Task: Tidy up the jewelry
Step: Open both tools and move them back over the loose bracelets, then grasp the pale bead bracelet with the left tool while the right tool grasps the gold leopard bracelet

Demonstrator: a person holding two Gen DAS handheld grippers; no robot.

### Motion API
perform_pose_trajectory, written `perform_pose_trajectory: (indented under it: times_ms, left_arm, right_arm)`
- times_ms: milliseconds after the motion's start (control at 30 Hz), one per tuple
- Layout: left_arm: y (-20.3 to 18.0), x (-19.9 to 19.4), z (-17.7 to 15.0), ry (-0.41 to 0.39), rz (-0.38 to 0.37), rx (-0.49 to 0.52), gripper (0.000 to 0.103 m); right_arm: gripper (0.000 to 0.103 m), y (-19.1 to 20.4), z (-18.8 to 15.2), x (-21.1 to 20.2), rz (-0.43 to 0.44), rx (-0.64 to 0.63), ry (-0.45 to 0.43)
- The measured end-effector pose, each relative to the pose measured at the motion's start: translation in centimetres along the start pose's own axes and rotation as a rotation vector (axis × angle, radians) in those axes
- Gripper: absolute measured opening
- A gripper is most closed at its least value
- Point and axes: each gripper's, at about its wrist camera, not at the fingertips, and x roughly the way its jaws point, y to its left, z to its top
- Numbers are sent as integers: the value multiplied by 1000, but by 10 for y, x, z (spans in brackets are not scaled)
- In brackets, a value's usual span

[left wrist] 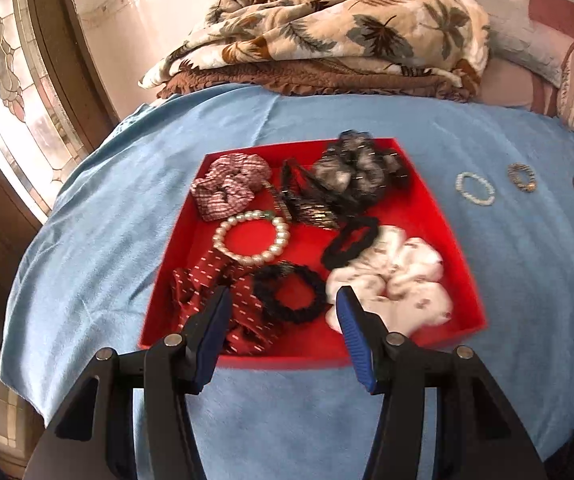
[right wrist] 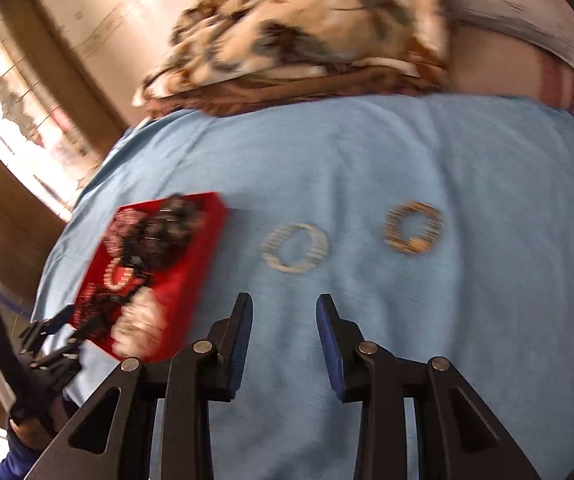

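Evidently the red tray (left wrist: 427,216) served as the collecting place: scrunchies, black hair ties and a large pearl bracelet (left wrist: 251,238) lay heaped inside it, on the blue cloth (left wrist: 127,200). Two pieces were left outside, both right of the tray: a pale bead bracelet (left wrist: 474,188) near its right wall, and a darker bronze-toned bracelet (left wrist: 521,177) farther right. Both lay flat as closed rings, well apart from each other, probably awaiting pickup.

Left gripper (left wrist: 283,304) hung over the tray's near edge, jaws spread wide, nothing between them. Right gripper (right wrist: 284,310) hovered over bare cloth just short of the pale bracelet (right wrist: 295,248), jaws parted, empty; likely lining up on it. Right view blurred, so bead detail unreadable.
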Motion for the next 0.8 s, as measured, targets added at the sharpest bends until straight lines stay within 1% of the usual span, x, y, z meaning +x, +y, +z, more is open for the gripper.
perform_pose_trajectory:
  times_ms: [67, 167, 267, 367, 433, 567, 667, 800]
  left_arm:
    - [-6, -11, 4, -15, -27, -11, 53]
    - [-17, -28, 17, -39, -96, -29, 53]
    - [-37, -35, 34, -33, -176, -38, 53]
    - [-58, -32, 50, -13, -226, -32, 53]
    - [-78, -30, 59, -17, -224, -2, 53]
    - [-107, -25, 70, -31, -182, 56, 53]
    - [-118, -13, 78, -11, -196, 45, 53]
    - [-129, 14, 90, 28, -214, -9, 53]
  right_arm:
    - [36, -28, -6, -8, -38, 43, -8]
    - [36, -61, -13, -16, -82, 94, -16]
    - [36, -84, -17, -20, -87, 143, -28]
    - [36, -91, -21, -20, -74, 161, -39]
    - [36, -92, -22, -18, -63, 160, -41]
    - [36, -89, -20, -8, -35, 141, -39]
    - [36, -85, -14, 3, -9, 135, -36]
    - [36, -79, -1, 27, 6, 116, -23]
